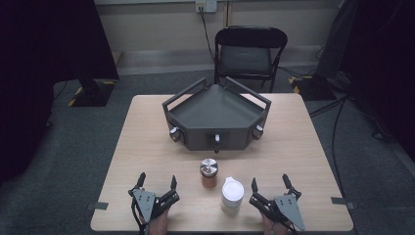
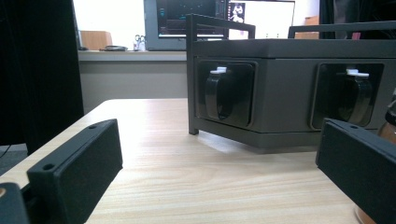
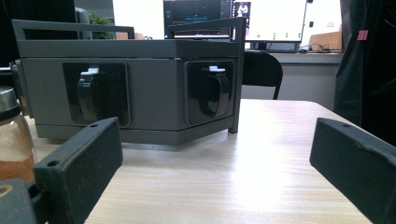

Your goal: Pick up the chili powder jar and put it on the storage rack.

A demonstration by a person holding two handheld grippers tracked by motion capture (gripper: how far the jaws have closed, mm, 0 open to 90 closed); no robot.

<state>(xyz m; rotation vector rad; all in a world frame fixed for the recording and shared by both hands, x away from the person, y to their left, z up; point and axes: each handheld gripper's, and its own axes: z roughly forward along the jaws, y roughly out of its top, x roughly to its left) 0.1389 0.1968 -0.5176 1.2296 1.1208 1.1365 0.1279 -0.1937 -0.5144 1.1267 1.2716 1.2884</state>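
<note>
— Sitting between both grippers, that brown jar (image 1: 209,174) and white cup (image 1: 232,194) are looking light but tippy.
— Left gripper (image 1: 157,185) and right gripper (image 1: 269,183) are gaping, empty; they're probably wanting the sides.

2 hand-held grippers (image 1: 156,185) (image 1: 270,187), 1 brown jar (image 1: 209,174), 1 white cup (image 1: 232,195), 1 grey console (image 1: 215,117), 1 chair (image 1: 250,51)

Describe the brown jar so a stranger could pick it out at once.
Find the grey angular box with three knobs on the wooden table. Just in front of its middle knob stands the brown jar. Its shiny metal lid and amber body set it apart from the white container beside it.
</note>
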